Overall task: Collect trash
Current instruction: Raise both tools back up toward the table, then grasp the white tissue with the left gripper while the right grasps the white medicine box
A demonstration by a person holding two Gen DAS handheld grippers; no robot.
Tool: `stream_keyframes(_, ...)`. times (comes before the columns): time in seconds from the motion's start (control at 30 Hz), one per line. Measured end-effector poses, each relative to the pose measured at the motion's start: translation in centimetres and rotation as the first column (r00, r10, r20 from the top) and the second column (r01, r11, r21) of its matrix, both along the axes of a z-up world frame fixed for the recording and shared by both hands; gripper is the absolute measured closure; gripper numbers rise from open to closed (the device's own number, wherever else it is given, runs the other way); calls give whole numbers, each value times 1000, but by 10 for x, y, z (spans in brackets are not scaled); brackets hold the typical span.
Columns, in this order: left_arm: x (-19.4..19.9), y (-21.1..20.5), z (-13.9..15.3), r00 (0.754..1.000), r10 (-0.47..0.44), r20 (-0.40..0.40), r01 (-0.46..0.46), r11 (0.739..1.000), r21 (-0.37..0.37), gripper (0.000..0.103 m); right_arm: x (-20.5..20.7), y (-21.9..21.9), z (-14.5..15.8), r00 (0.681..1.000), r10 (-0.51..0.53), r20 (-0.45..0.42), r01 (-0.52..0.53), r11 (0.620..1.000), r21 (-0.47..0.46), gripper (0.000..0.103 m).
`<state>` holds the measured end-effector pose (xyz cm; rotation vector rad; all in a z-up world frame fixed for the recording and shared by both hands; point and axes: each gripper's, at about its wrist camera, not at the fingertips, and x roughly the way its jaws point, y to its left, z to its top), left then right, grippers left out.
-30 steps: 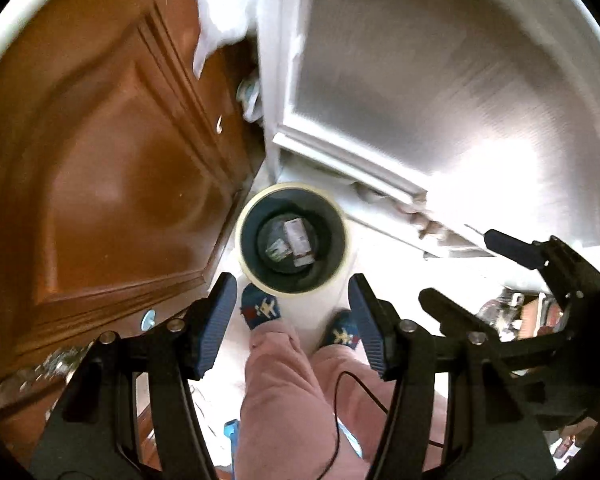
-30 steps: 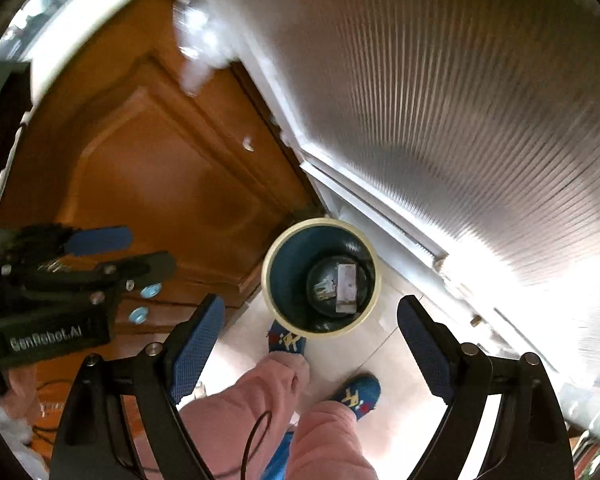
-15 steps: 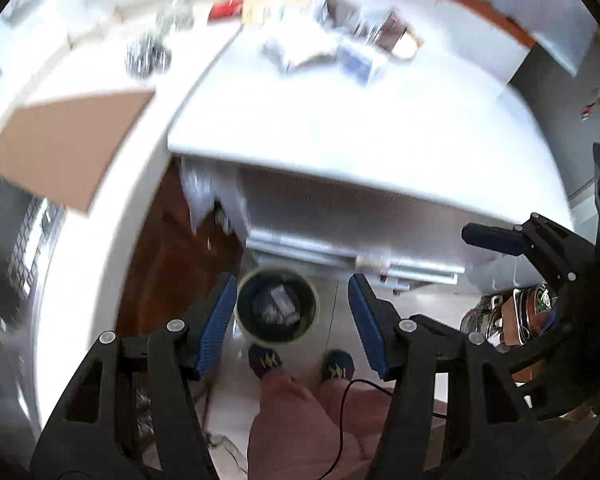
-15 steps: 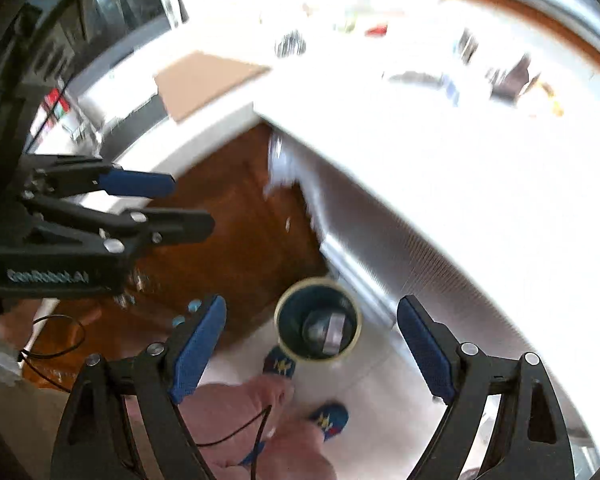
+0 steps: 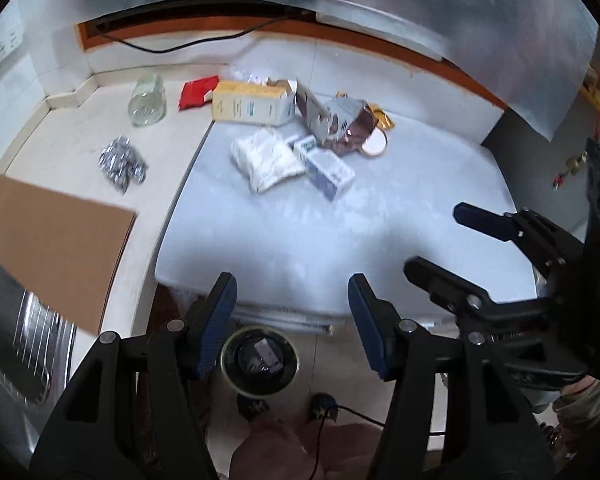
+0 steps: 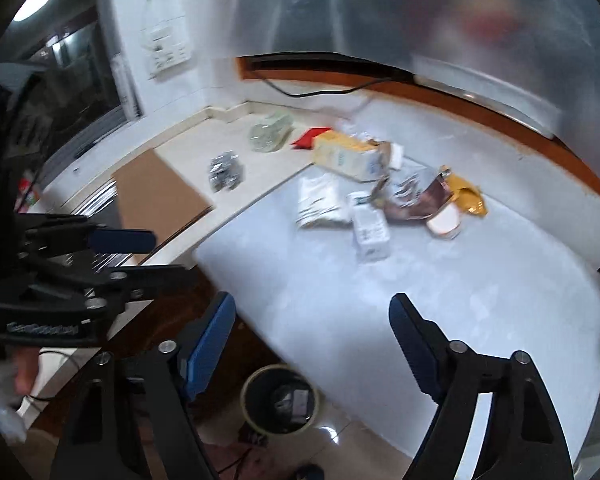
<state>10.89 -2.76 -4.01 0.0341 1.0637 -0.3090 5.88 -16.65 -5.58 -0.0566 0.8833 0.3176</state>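
Left gripper: jaws apart, nothing between the blue pads; held above the near edge of the white counter.
Right gripper: jaws wide apart, empty; held beside the left one, over the same near edge.
Trash bin: round, pale rim, dark inside; stands on the floor below the counter edge, directly under and between the left gripper's pads in the left wrist view. A few pieces already lie at its bottom.
White counter: bare in its near part; all remaining litter lies at the far side.
Litter cluster: cardboard box, white pouch, small white carton, torn brown wrapper, round lid, yellow packet. All touching or overlapping one another.
Beige worktop, to the left: red packet, clear jar on its side, crumpled foil, brown board.
Progress: judged early to middle; some trash is binned, most is not.
Remaining: every counter item listed above.
Target relative to grippers: the cluster lies well ahead of both, across the bare counter, slightly left of the right gripper's axis.
Next move, judged: a forward reach with jaws kept apart; the small white carton is nearest.
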Motion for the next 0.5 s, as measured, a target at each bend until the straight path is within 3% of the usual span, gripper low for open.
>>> stream_keyframes(0.33, 105, -1, -39, 994, 34, -100, -42, 996, -79, 48, 110, -15, -50, 993, -84, -79, 82, 996, -31, 29)
stream_keyframes(0.5, 145, -4, -67, 989, 54, -135, -65, 995, -81, 48, 144, -12, -75, 991, -101, -88, 96, 993, -62, 40)
